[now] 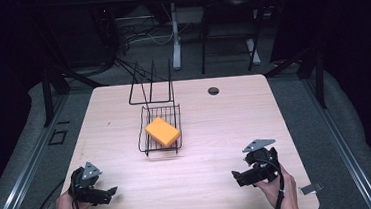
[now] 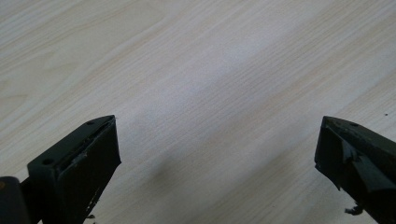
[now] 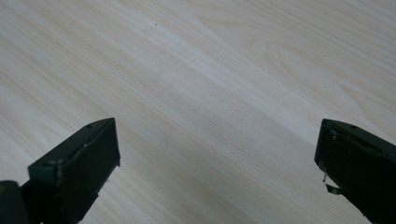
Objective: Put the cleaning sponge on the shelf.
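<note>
the orange sponge (image 1: 163,131) lies in the wire basket (image 1: 145,140) at centre frame. the left gripper (image 1: 109,193) at lower left and the right gripper (image 1: 238,175) at lower right both gape wide, empty, over the bare desk (image 1: 224,116).

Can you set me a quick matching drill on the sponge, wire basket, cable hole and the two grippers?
Things:
1. orange sponge
2. wire basket
3. cable hole
4. left gripper and right gripper

Places or states:
A. far side of the table, right of the basket
B. near edge, jaws open, holding nothing
C. lying inside the basket
D. middle of the table

Pairs: 1-C, 2-D, 3-A, 4-B
</note>
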Tool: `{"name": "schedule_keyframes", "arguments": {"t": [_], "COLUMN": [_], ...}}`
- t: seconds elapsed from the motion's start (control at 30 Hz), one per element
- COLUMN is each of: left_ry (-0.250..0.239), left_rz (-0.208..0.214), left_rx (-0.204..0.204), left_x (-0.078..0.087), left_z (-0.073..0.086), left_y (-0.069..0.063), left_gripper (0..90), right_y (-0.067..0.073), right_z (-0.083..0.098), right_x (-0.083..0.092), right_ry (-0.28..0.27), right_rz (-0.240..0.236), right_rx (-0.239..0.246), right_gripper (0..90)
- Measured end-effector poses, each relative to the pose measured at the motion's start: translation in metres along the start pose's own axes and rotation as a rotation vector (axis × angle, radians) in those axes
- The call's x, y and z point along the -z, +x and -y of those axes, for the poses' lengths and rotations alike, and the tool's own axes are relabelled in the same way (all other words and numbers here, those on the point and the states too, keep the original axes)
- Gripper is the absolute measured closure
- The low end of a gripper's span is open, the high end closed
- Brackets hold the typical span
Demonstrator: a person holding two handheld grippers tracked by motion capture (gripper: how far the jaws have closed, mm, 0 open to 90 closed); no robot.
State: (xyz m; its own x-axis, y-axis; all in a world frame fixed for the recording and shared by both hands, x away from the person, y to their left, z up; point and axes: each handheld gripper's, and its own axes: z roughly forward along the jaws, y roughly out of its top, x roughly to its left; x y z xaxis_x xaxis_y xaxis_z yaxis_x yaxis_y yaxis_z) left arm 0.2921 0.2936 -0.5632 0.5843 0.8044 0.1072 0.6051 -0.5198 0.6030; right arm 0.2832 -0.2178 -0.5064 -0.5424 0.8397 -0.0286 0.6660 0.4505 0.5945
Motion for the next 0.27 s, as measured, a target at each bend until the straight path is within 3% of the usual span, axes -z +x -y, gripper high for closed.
{"name": "schedule_keyframes", "arguments": {"t": [0.27], "left_ry": [0.004], "left_rz": [0.008], "left_rx": [-0.004], "left_x": [0.0004], "left_z": [-0.0007], "left_y": [0.0000], "left_gripper": [0.0], "right_y": [-0.0018], "right_z": [0.0041], "right_x": [-0.0050], "right_ry": [0.021], "right_rz": [0.013], "right_rx": [0.007], "right_gripper": [0.0]}}
